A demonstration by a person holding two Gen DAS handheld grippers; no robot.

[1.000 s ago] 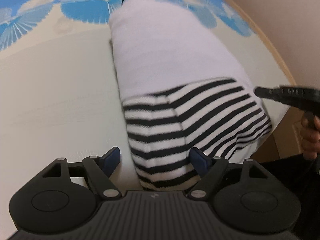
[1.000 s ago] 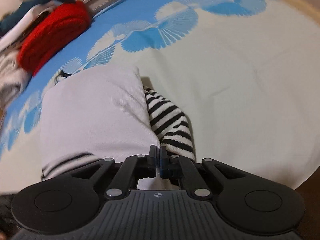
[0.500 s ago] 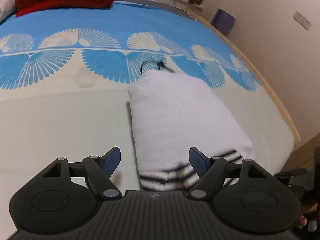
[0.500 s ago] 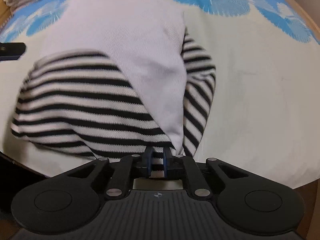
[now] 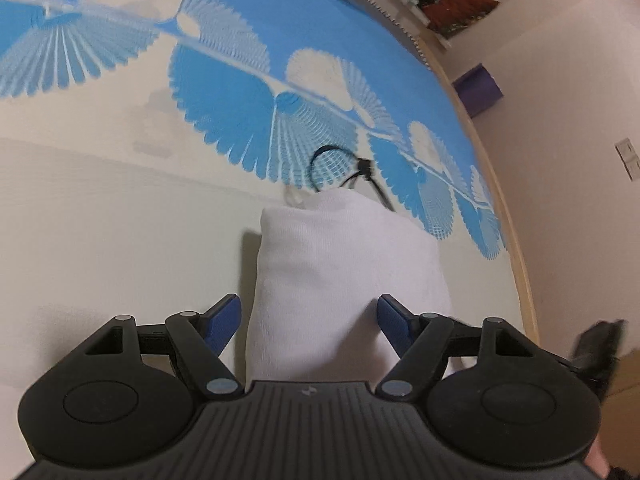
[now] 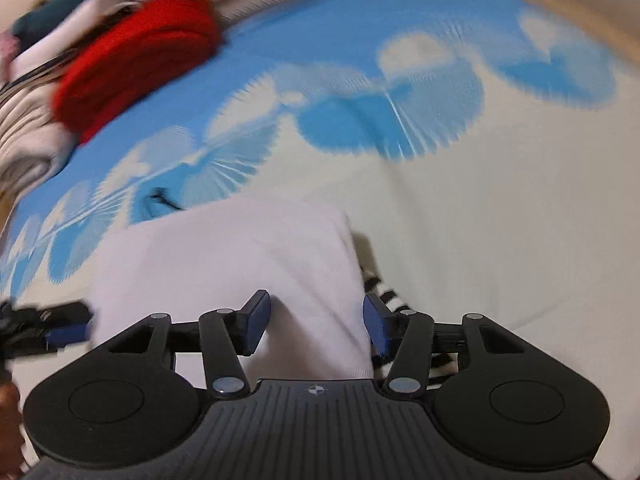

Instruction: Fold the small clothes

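Folded white garment [image 5: 344,280] is lying on the bedspread [image 5: 100,240], striped sleeve [image 6: 384,292] protruding. Right gripper [image 6: 316,320] fingers are opening, releasing; left gripper [image 5: 308,320] is straddling wide, untouching. Advisable: tuck sleeve, press flat.

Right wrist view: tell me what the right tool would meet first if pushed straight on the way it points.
Most likely the folded white ribbed garment lying on the blue-and-cream patterned cloth. It sits between the opening jaws of the right tool, untouched by them; depth is unclear.
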